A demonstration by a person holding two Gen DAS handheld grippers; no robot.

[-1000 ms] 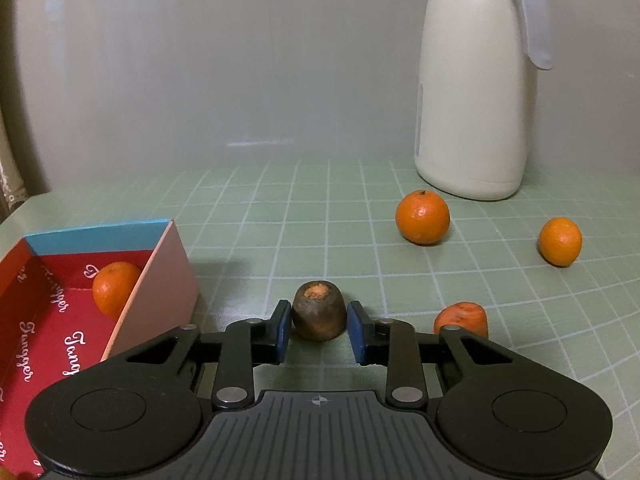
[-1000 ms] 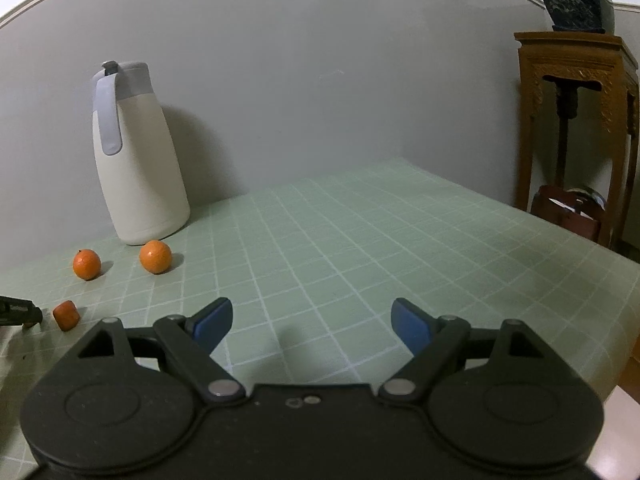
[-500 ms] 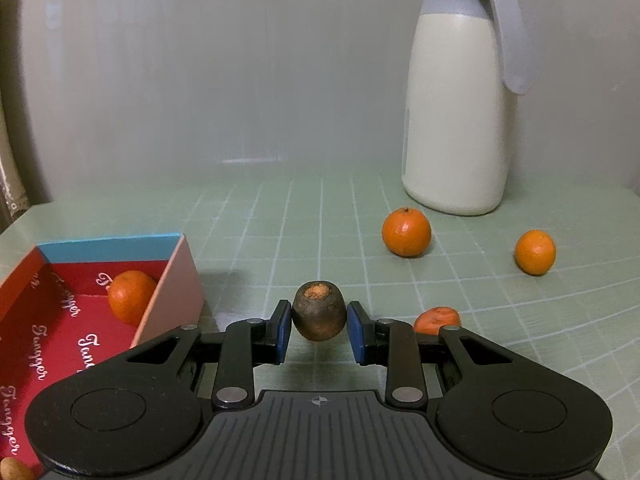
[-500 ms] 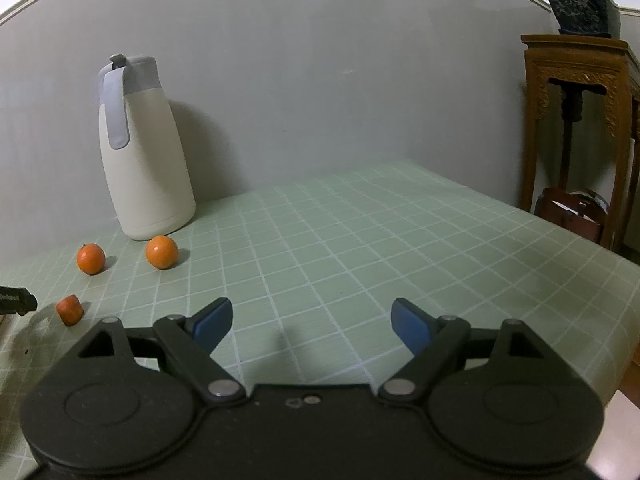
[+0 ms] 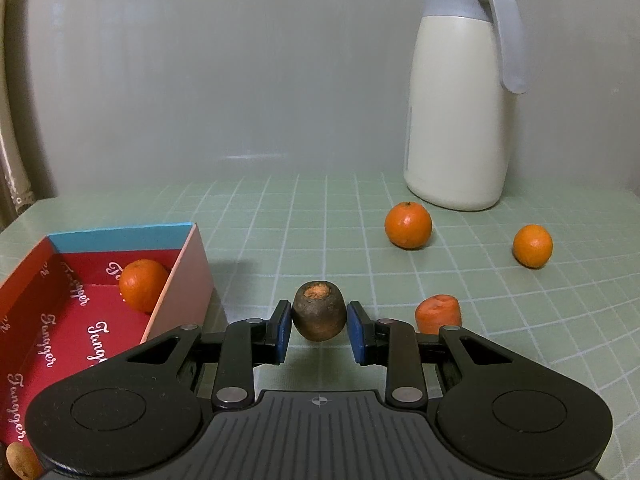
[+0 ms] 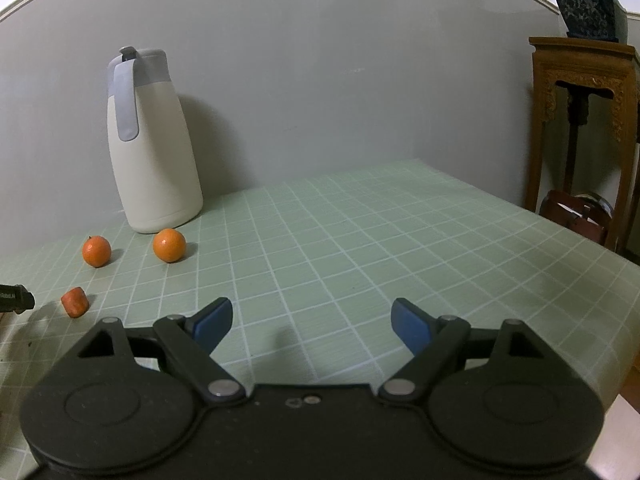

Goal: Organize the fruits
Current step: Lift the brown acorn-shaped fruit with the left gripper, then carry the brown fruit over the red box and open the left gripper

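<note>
At the far left of the left wrist view sits an open red box with a blue end wall and a pink side wall. Its lining is printed with a repeated white script word that seems to read "Tangger". One mandarin lies inside, against the pink wall. A brownish rounded thing shows at the bottom left corner, too cut off to name. In the middle, the left tongs are clamped on a dark brown fruit with an orange-tan cut top. Just right of them an orange-red fruit piece lies on the green checked bench. Farther back are two loose mandarins and a cream jug with a grey lid and handle; no label shows on it. The right tongs hang wide open over bare bench, gripping nothing.
</note>
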